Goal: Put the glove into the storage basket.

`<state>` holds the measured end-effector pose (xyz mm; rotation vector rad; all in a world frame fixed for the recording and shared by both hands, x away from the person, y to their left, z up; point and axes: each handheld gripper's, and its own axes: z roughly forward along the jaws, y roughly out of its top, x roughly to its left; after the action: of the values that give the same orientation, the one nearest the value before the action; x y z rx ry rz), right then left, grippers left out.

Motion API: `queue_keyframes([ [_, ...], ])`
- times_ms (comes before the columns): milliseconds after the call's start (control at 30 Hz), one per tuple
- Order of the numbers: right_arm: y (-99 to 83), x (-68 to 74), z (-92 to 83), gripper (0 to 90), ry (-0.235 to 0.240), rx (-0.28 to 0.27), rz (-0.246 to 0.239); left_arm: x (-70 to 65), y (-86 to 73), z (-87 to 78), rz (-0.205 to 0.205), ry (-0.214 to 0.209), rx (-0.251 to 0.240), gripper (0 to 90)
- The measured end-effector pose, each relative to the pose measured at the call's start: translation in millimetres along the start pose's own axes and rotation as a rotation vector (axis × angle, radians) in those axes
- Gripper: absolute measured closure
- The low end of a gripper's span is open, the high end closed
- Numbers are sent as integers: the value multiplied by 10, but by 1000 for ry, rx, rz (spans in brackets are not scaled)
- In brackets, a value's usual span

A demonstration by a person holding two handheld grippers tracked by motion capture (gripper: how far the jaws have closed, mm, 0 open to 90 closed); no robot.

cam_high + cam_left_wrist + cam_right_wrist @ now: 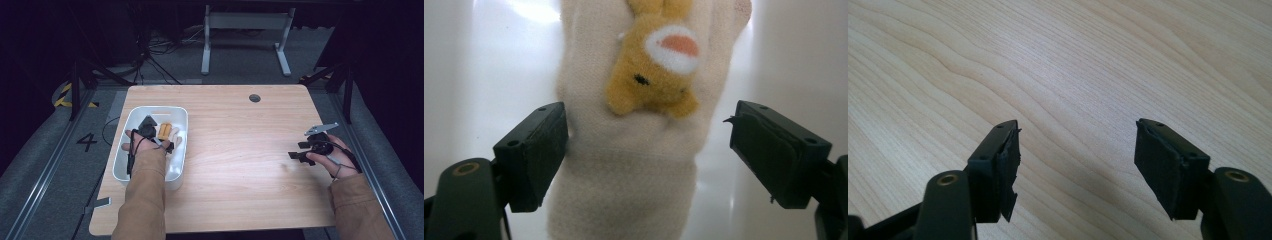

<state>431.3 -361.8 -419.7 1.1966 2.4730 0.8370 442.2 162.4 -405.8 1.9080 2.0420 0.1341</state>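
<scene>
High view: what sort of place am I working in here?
Probably a lab or recording workspace, not a home: a bare wooden table on grey carpet, dark curtains around it, loose cables and a floor marking "4".

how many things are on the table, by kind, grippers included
White plastic bin: 1
Cream knitted sock with a yellow plush animal face, lying in the bin: 1
Handheld black grippers, left gripper over the bin and right gripper above the bare wooden table, both open: 2
Total: 4
</scene>
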Motion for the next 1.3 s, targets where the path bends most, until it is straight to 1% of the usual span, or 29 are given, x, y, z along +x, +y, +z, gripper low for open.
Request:
queue_keyframes([
  [100,-4,-8,-2,353,-2,-2,-1,8,6,-8,12,20,-20,177],
  [200,-9,-17,0,353,-2,-2,-4,11,15,-28,20,17,-28,179],
  [233,-10,-21,2,353,-2,-2,-5,7,25,-57,40,19,-31,190],
  [367,-11,-20,6,353,-3,0,-7,-13,52,-127,57,27,-55,189],
  [433,-10,-12,7,353,-1,5,-4,-19,75,-167,68,46,-70,181],
  [467,-12,-7,10,353,2,7,-1,-19,75,-167,68,46,-70,180],
  [500,-14,-5,14,352,1,7,-2,-21,110,-214,84,50,-107,180],
  [533,-16,-3,15,353,2,9,0,-25,125,-238,92,49,-133,182],
  [567,-17,-5,15,352,5,10,1,-31,137,-261,92,52,-145,188],
  [600,-18,-7,15,353,3,10,1,-31,137,-261,92,52,-145,189],
  [700,-24,-13,13,353,2,7,-2,-66,182,-340,115,48,-202,194],
  [733,-28,-17,16,352,2,8,-2,-66,182,-340,115,48,-202,199],
  [767,-32,-20,17,353,1,10,0,-93,200,-390,129,38,-237,208],
  [800,-36,-21,17,353,2,13,6,-106,212,-416,135,24,-246,226],
  [867,-43,-25,11,353,4,12,9,-131,238,-465,129,-19,-271,229],
  [900,-48,-30,5,353,2,8,7,-146,249,-485,142,-43,-283,232],
  [933,-52,-35,-3,353,0,5,8,-172,258,-506,166,-66,-289,250],
  [967,-58,-40,-18,353,-1,6,15,-187,261,-517,183,-70,-286,266],
  [1033,-67,-48,-31,353,-2,1,17,-244,264,-533,210,-88,-289,267],
  [1067,-73,-51,-37,353,-2,2,21,-277,263,-541,223,-100,-295,268],
  [1100,-73,-51,-37,353,-2,2,21,-277,263,-541,223,-100,-295,269],
  [1133,-77,-56,-40,353,-5,2,20,-323,259,-551,235,-113,-303,269],
  [1167,-86,-58,-45,352,-6,-3,26,-360,259,-559,250,-130,-305,269],
  [1200,-88,-59,-46,353,-4,-5,26,-426,261,-578,271,-169,-309,270],
  [1300,-93,-62,-55,353,-3,-3,28,-556,257,-591,311,-230,-332,283],
])
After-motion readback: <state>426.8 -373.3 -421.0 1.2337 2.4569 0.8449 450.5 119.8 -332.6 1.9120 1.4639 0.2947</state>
